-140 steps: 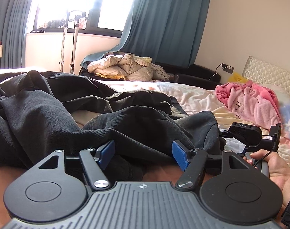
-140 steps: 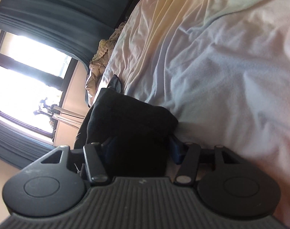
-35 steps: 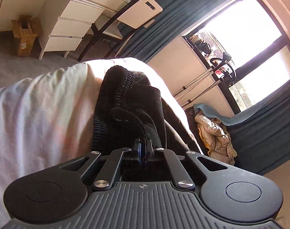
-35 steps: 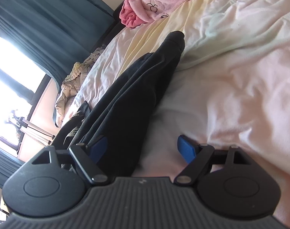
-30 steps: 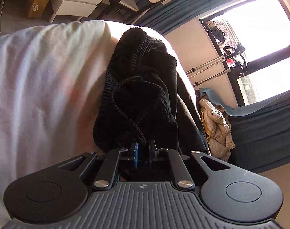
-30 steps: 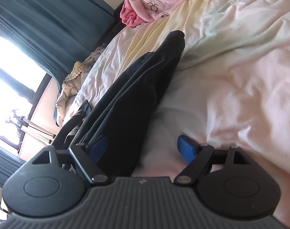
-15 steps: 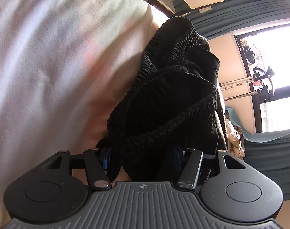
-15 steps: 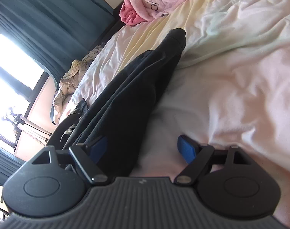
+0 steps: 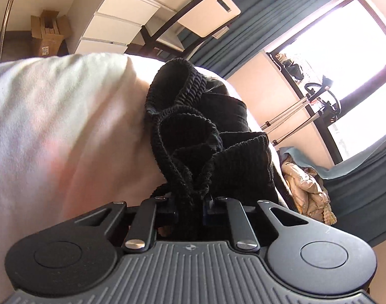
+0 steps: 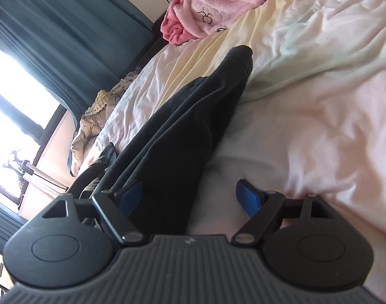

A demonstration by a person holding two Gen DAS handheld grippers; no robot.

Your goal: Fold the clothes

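Still early — the left gripper (image 9: 189, 206) is pinching the black ribbed-knit garment's waistband (image 9: 182, 126) on the pale bedsheet (image 9: 53, 126). The right gripper (image 10: 189, 197) is gaping open around its long leg (image 10: 193, 116) — no fold is showing yet.

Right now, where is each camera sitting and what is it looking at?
Left wrist: rides the left gripper, shut on the black pants, facing the desk and window.
Right wrist: rides the right gripper, open over the bed, facing the pink blanket.
Both show the pants, bed and curtains; no hand shows.

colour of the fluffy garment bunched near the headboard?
Pink, with a small black outline motif: the fluffy pink fleece garment shows best in the right wrist view.
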